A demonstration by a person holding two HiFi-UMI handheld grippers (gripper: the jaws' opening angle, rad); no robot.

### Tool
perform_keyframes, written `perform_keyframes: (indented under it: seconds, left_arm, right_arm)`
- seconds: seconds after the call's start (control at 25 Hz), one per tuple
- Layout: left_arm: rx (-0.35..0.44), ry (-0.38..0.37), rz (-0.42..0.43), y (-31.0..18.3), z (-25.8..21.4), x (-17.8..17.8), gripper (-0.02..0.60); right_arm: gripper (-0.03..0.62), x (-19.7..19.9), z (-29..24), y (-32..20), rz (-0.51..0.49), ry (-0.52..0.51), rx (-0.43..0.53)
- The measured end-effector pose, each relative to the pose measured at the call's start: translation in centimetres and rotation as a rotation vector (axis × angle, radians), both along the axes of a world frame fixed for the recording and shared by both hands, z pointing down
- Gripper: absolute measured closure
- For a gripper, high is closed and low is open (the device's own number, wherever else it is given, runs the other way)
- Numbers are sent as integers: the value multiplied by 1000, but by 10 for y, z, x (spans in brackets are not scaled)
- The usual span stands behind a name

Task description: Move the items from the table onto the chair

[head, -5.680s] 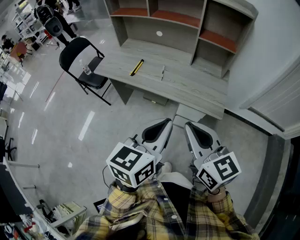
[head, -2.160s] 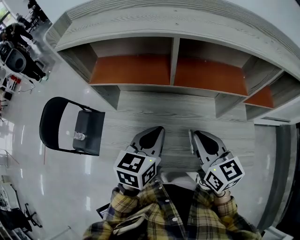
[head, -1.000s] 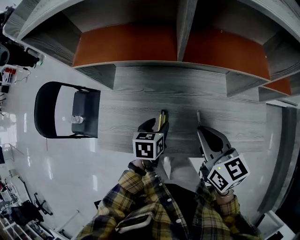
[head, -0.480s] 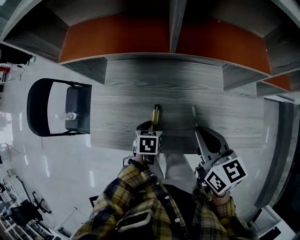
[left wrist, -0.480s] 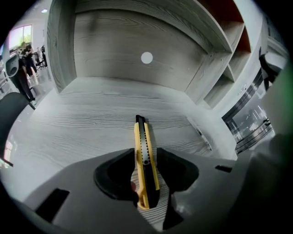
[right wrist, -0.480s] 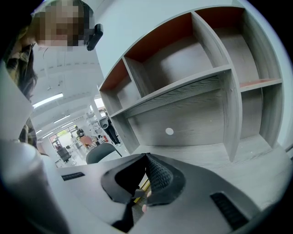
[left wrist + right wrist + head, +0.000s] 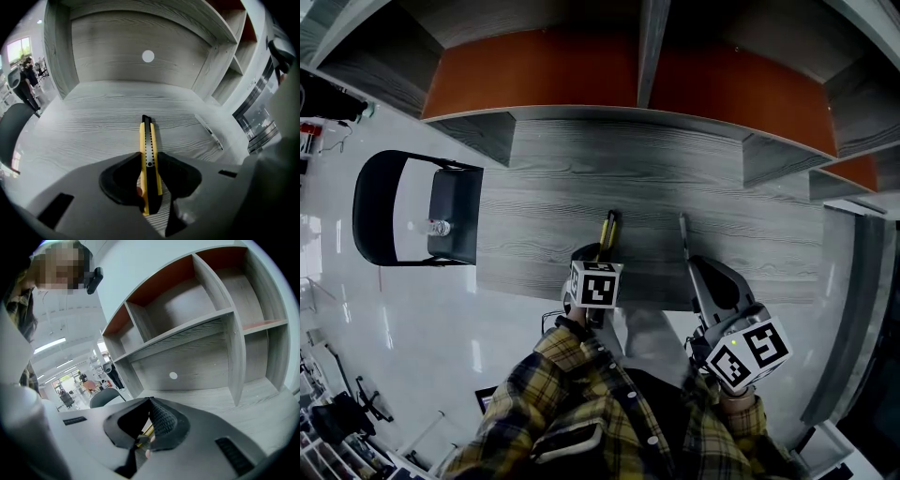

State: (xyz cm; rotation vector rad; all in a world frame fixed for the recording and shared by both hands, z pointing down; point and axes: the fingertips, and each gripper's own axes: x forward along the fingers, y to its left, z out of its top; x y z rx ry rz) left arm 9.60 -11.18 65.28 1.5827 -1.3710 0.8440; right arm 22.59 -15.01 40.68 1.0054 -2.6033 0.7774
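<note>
A yellow and black utility knife (image 7: 607, 230) lies on the grey wooden table (image 7: 562, 187), pointing away from me. My left gripper (image 7: 598, 255) points steeply down over its near end. Its jaws have just been closing, and in the left gripper view they press both sides of the utility knife (image 7: 149, 145). A silver pen (image 7: 682, 234) lies to the right of the knife, also seen as the pen (image 7: 209, 131). Near the table's front edge, beside the pen, my right gripper (image 7: 701, 270) is shut and empty. The black folding chair (image 7: 394, 211) stands left of the table.
A small clear glass (image 7: 439, 228) stands on the chair seat. A shelf unit with orange back panels (image 7: 534, 70) rises at the table's far side. The right gripper (image 7: 150, 405) looks level toward these shelves. Glossy floor lies to the left.
My left gripper has dropped onto the near end of the knife and its jaws have narrowed around it. The right gripper has stayed by the pen.
</note>
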Motion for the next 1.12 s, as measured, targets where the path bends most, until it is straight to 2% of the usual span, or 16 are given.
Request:
perform_keyframes:
  seconds: [0.16,0.4,0.64,0.8,1.12]
  left_arm:
    - [8,17,-24,-2,-2,-2,465]
    - [75,34,-84,-11,-27,-9,465]
    - [171,34,-167,-22,-64,-29,465]
    - [218,37,-219,-20,-102,-40,465]
    - [260,16,-385,-1,-117,-120,465]
  right_arm:
    - [577,3,-3,-2,-15,-2,10]
    - [577,4,-9,-5,-61,-13,24]
    - [577,-17,-13,-9,-183,-25,57]
    - [577,-29,-37,-9,-264,-31,66]
    - [577,-103,-29,-7,-413,-59,45]
